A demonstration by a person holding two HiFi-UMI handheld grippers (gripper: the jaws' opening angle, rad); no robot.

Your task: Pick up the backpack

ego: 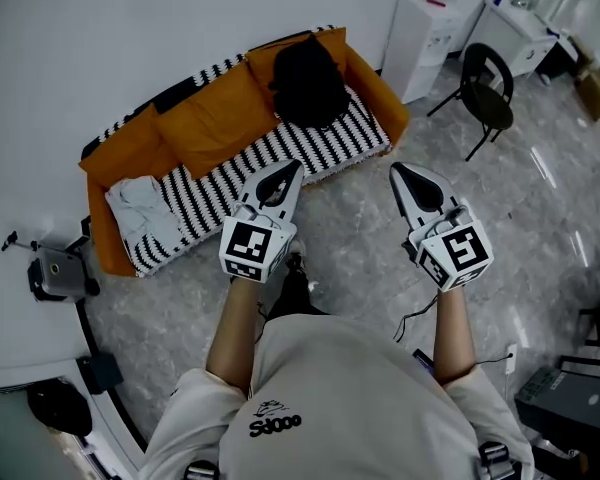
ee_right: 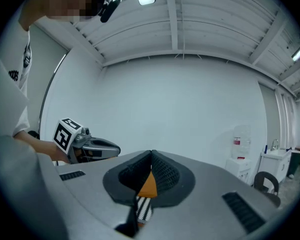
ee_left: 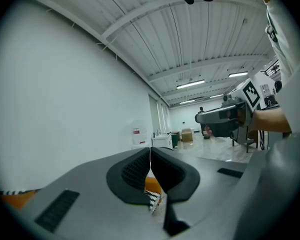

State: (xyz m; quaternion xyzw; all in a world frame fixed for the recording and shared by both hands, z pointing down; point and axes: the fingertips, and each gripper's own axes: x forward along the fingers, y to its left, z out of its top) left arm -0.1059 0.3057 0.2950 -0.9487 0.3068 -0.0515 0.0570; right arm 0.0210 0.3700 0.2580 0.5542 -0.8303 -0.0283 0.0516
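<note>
The black backpack sits upright on the right end of an orange sofa with a black-and-white striped seat cover, seen in the head view. Both grippers are held out level in front of the person, short of the sofa's front edge. My left gripper points at the seat left of the backpack, its jaws pressed together with nothing in them. My right gripper is off the sofa's right corner, jaws likewise shut and empty. A sliver of orange and striped sofa shows below each pair of jaws.
A pale crumpled cloth lies on the sofa's left end. A black chair and a white water dispenser stand right of the sofa. A camera rig is at the left wall, a dark case at bottom right.
</note>
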